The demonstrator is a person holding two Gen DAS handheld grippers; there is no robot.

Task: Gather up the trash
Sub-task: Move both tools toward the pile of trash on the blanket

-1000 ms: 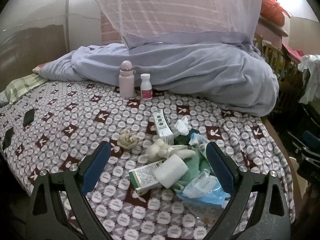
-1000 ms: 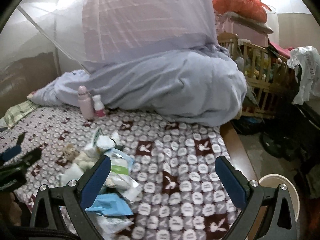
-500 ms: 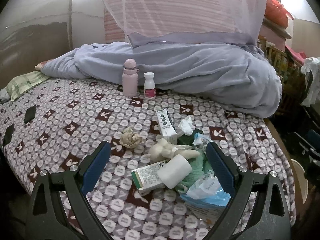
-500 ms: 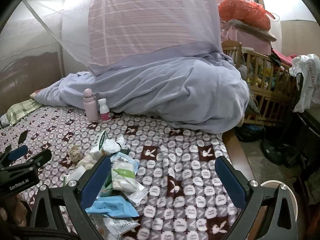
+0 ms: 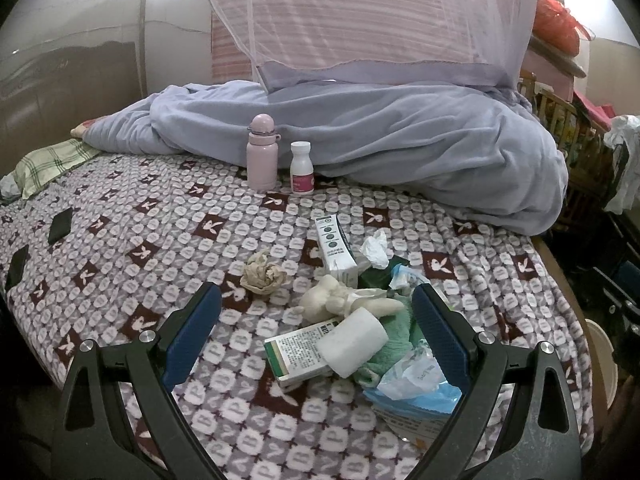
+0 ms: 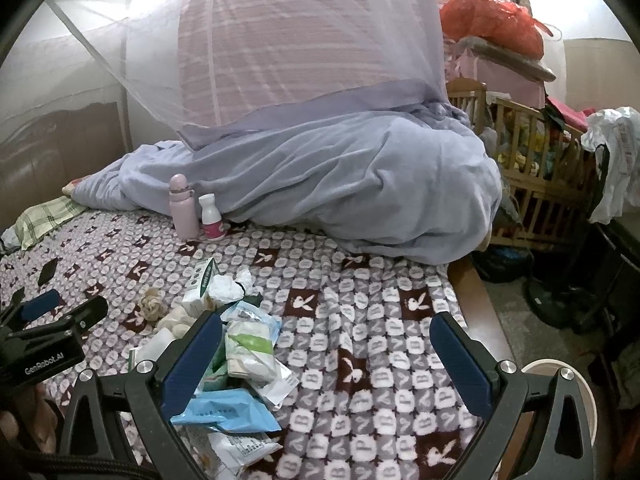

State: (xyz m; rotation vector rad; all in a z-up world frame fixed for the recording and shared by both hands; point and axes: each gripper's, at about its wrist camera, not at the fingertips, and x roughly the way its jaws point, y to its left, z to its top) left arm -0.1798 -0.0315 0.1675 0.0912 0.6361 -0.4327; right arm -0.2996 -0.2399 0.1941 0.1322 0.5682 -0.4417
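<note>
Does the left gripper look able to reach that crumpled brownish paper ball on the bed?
Probably yes. The left gripper is open and holds nothing, and the paper ball lies apart from the trash pile, just ahead near its left finger, with only bare blanket around it.

A lived-in home bedroom is shown: a bed [image 5: 120,240] is covered with a rabbit-patterned blanket, a lilac duvet [image 5: 400,152] is heaped under a mosquito net [image 6: 300,52], and a wooden cot [image 6: 532,168] piled with clothes is seen beside it.
</note>
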